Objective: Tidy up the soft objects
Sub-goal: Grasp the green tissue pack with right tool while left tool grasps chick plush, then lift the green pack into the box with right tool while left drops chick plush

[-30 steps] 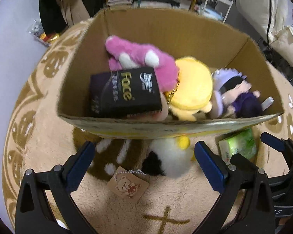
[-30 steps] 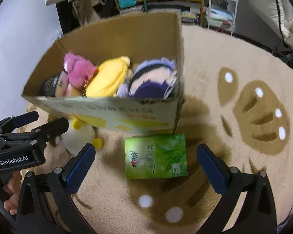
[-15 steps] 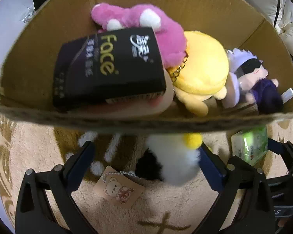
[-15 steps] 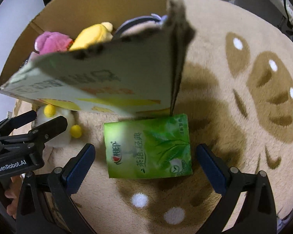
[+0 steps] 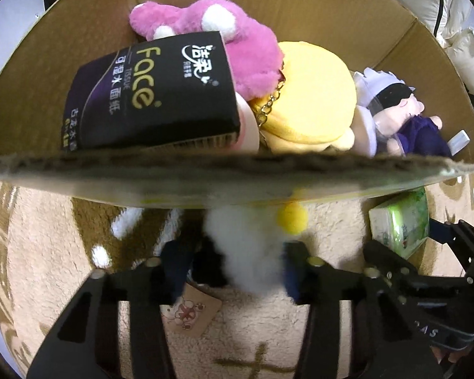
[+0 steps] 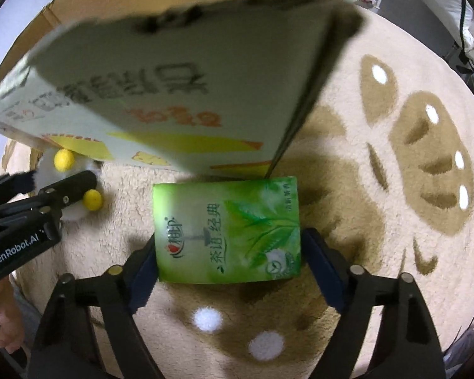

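Observation:
A white plush with black patch and yellow pompoms (image 5: pixel 246 246) lies on the rug against the cardboard box (image 5: pixel 205 177). My left gripper (image 5: pixel 233 268) has closed in around it, pads at both sides. A green tissue pack (image 6: pixel 227 233) lies flat on the rug by the box corner; it also shows in the left wrist view (image 5: pixel 401 224). My right gripper (image 6: pixel 230 265) straddles it, pads close to its two edges. The box holds a black tissue pack (image 5: pixel 148 91), a pink plush (image 5: pixel 224 41), a yellow plush (image 5: pixel 312 101) and a purple doll (image 5: pixel 404 120).
A beige rug with brown paw patterns (image 6: pixel 426 158) covers the floor. A paper tag with a bear (image 5: pixel 189 312) lies under the left gripper. The box wall (image 6: pixel 189 88) stands just ahead of both grippers. White cushions (image 5: pixel 458 31) lie at the far right.
Both grippers moved down and forward toward the rug. The left jaws narrowed around the white plush. The right jaws narrowed around the green tissue pack.

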Motion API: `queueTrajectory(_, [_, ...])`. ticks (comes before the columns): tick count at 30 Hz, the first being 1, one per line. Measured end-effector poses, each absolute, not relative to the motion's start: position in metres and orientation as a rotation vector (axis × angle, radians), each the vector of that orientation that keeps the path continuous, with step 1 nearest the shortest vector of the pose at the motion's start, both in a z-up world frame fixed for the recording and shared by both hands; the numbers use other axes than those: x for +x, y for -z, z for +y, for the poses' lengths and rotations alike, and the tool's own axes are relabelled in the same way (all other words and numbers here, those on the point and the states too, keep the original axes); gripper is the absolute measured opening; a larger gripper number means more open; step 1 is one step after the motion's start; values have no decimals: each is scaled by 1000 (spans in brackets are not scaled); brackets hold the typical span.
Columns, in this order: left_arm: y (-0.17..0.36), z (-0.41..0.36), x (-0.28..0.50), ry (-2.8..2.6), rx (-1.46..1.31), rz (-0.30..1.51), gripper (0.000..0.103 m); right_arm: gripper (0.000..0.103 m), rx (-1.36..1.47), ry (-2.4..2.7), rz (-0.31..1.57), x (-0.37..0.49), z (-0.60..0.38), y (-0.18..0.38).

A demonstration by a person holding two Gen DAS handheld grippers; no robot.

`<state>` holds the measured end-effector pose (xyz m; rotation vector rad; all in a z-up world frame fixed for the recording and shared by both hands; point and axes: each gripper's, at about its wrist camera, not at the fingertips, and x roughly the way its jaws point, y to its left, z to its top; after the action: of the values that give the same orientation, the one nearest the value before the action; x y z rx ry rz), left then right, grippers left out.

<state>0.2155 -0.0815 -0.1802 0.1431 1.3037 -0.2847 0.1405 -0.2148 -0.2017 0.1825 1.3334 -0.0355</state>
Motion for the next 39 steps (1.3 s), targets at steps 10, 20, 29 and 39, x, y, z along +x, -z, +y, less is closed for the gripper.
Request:
queueTrajectory(10, [179, -99, 198, 267, 185, 1263, 38, 78, 185, 38, 1324, 140, -218, 201])
queueTrajectory(20, [157, -107, 155, 301, 210, 1200, 33, 78, 314, -13, 1269, 129, -233, 184])
queueTrajectory(29, [116, -80, 113, 327, 180, 1081, 33, 78, 306, -56, 1118, 102, -228, 144])
queueTrajectory(39, [51, -41, 86, 288, 127, 857, 33, 78, 280, -76, 846, 59, -243, 82])
